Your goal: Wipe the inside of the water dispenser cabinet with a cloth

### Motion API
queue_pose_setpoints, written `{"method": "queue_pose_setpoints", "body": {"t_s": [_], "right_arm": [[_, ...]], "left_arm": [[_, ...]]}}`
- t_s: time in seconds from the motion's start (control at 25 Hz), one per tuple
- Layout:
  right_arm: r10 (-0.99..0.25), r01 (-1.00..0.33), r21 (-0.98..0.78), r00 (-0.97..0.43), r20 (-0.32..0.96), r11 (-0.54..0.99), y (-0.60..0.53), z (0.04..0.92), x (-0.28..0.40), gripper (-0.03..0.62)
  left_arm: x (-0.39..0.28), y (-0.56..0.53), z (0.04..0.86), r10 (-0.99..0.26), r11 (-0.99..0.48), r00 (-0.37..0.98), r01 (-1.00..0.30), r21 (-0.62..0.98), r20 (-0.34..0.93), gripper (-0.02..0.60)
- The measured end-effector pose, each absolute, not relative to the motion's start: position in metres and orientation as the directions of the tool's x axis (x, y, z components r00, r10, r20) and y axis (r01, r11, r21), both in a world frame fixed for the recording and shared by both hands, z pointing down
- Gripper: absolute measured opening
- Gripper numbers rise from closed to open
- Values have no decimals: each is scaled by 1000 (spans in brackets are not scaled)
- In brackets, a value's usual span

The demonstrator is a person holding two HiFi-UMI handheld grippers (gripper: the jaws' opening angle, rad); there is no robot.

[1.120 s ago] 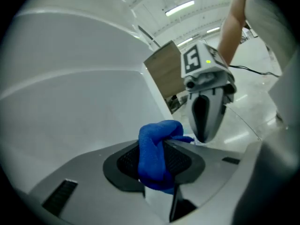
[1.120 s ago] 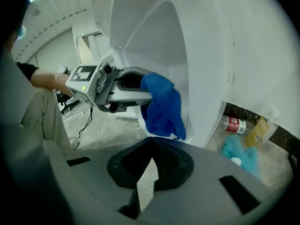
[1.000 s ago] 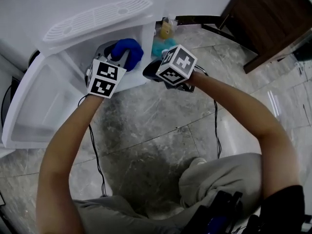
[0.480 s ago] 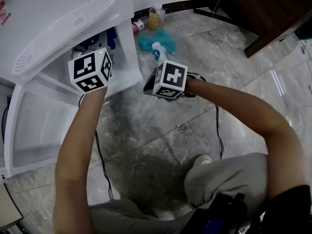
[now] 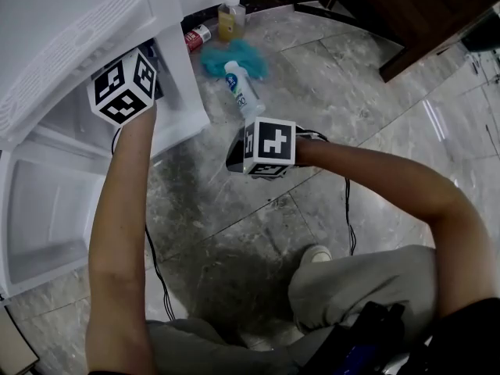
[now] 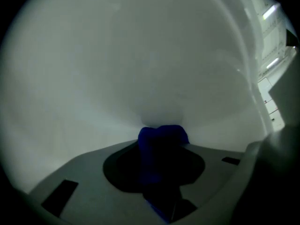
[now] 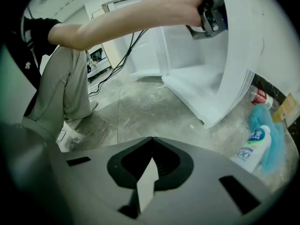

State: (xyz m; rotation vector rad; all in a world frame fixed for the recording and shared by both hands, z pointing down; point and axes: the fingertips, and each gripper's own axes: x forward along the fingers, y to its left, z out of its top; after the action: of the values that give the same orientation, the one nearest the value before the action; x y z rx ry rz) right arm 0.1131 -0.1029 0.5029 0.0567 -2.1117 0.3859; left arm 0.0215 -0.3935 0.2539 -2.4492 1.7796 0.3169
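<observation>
The left claw point(image 6: 159, 184) is narrow and pinches a blue cloth point(image 6: 163, 137). The bunched end of the cloth is close to the white cabinet point(image 6: 140, 64) wall at 12 o'clock. The cloth looks soft and light, so a pinch on a thick fold seems best. The right claw point(image 7: 149, 170) is closed and empty, over the floor point(image 7: 140, 107).

A bunched dark-blue cloth point(image 6: 161, 142) sits right at the inner wall of the open white cabinet point(image 5: 183, 92).

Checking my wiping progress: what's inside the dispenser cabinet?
The left tool, gripping a blue cloth, facing bare white wall. Anything below is covered by the tool's body.
</observation>
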Motion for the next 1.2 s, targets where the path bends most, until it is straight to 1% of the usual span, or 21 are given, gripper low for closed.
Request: {"method": "queue_pose_setpoints", "body": {"t_s": [0.24,0.36,0.52,0.64,0.76,0.96,1.08,1.2], "right_arm": [[153,-168,-286,-546,824,943,-78,508,122,-2],[162,-158,-286,-532,831,945,-80,513,125,-2],[176,-165,-321,-569,803,932,-87,509,111,-2],[187,-199,-377,-610,770,904,-89,503,105,-2],[188,-188,-361,-592,783,914,-85,507,110,-2],[204,-212,-391,-585,785,896,-79,514,120,-2],[209,-212,-395,-582,786,894,-79,516,116,-2],[223,-186,-394,-581,783,900,-79,515,105,-2]], "left_arm": [[16,-404,251,-931,-301,277,-951,72,-235,121],[21,-394,262,-940,-292,263,-950,114,-216,118],[24,-388,275,-934,-318,302,-946,61,-188,118],[23,-395,273,-938,-308,292,-950,60,-189,118],[18,-405,269,-943,-288,267,-953,89,-198,117],[18,-410,268,-940,-296,276,-953,72,-201,115],[22,-403,269,-940,-310,293,-948,74,-177,115],[23,-395,265,-937,-320,308,-946,52,-167,115]]}}
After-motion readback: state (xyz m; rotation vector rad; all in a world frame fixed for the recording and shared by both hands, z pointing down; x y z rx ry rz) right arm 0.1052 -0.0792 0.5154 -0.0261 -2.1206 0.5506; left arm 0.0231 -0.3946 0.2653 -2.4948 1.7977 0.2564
